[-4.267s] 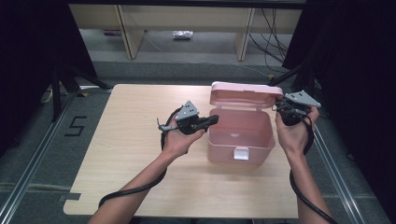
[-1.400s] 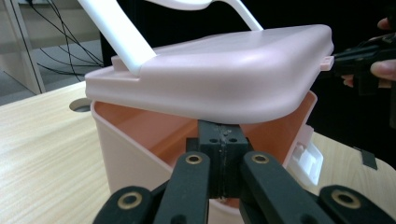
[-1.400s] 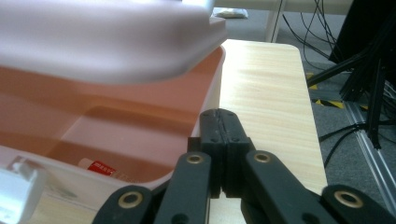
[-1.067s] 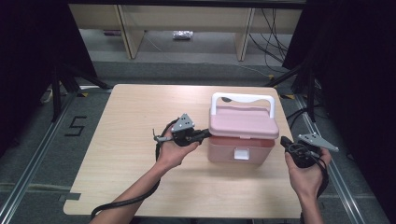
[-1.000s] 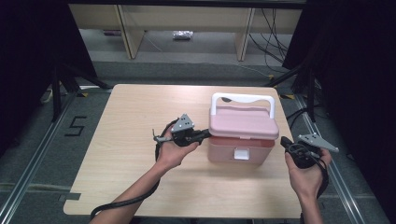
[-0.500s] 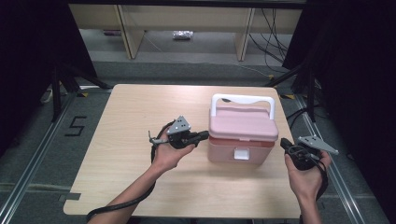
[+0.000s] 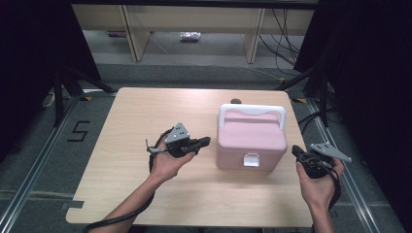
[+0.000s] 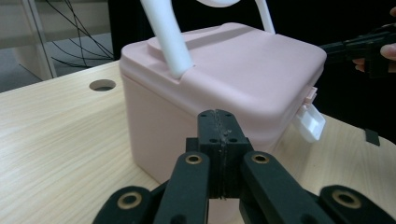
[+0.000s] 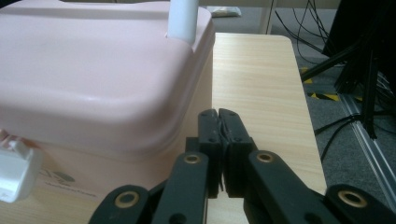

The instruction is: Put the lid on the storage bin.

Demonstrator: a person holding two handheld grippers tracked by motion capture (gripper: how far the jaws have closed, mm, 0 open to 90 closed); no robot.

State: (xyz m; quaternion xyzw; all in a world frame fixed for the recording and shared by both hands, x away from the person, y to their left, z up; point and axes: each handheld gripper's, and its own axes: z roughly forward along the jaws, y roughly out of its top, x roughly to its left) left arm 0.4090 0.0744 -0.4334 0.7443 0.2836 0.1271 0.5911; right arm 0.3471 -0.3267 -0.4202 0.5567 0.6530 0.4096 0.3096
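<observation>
Pink plastic lidded box (image 7: 251, 141) sits shut on the wooden bench (image 7: 126, 126), flanked by the left gripper (image 7: 206, 141) and right gripper (image 7: 295, 151), jaws closed and empty, seemingly finished.

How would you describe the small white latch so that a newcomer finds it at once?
Start at the light wooden table, then the pink plastic box with a white handle on its right half. The small white latch hangs mid-front on the wall facing the person, the sole white part below the lid.

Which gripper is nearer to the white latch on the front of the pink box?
Right, though only slightly. The right gripper sits off the pink box's right side, the left gripper off its left side; the white latch lies between them.
</observation>
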